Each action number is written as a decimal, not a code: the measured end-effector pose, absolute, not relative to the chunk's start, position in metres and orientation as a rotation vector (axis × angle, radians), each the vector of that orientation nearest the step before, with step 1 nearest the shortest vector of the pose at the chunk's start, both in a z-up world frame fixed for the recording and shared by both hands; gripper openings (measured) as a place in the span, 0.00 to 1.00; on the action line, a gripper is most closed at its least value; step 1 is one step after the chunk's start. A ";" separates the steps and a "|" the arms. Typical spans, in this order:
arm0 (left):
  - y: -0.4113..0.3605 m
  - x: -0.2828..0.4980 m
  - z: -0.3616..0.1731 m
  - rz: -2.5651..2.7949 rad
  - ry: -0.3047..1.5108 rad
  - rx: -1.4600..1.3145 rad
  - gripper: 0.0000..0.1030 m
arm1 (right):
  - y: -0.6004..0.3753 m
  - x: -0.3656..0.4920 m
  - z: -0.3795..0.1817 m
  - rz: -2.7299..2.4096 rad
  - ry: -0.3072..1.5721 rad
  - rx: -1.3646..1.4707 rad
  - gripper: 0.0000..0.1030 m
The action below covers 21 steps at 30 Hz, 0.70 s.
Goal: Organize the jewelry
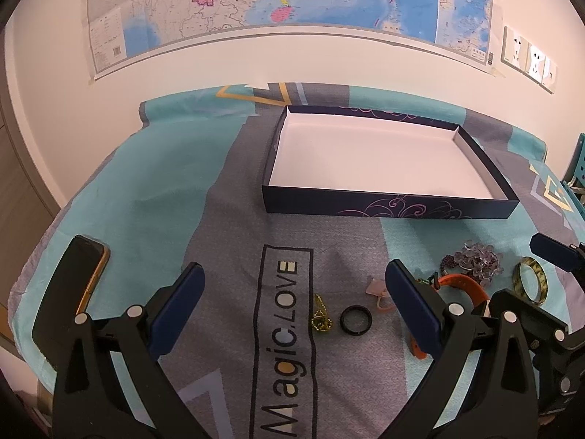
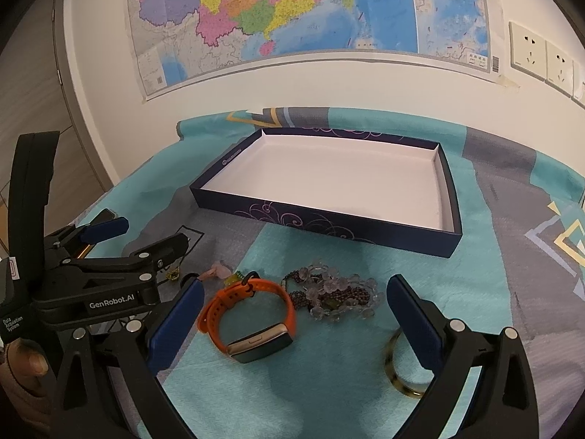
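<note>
Box point(image 2: 365, 183) empty; nothing sorted yet. Watch point(image 2: 252, 314), beads point(image 2: 336, 292), bangle point(image 2: 398, 366), ring point(image 1: 355, 320) and charm point(image 1: 321, 317) lie on cloth point(image 1: 164, 197) before it. Left gripper point(image 1: 292, 307) and right gripper point(image 2: 292, 318) spread, holding nothing.

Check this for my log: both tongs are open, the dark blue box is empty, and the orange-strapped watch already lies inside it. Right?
Not quite. The orange-strapped watch is not in the dark blue box; the right wrist view shows it lying on the cloth in front of the box, between the open right tongs. The left tongs are open too, and the box is empty.
</note>
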<state>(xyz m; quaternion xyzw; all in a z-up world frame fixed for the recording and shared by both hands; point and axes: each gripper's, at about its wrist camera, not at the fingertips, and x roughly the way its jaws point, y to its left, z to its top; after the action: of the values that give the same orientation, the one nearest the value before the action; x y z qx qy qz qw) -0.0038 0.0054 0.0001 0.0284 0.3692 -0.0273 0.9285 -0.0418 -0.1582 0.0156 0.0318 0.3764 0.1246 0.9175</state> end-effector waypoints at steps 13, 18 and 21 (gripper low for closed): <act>0.006 -0.003 -0.001 -0.057 0.758 0.053 0.95 | -0.157 -0.042 0.014 0.270 0.774 0.067 0.94; 0.006 -0.003 -0.001 -0.057 0.757 0.054 0.95 | -0.157 -0.042 0.014 0.274 0.775 0.070 0.94; 0.006 -0.003 -0.001 -0.056 0.757 0.054 0.95 | -0.157 -0.042 0.013 0.275 0.775 0.071 0.94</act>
<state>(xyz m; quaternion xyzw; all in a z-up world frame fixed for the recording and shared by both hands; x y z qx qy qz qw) -0.0030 0.0061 -0.0012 0.0262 0.3694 -0.0273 0.9285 -0.0415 -0.1575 0.0134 0.0344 0.3767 0.1334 0.9160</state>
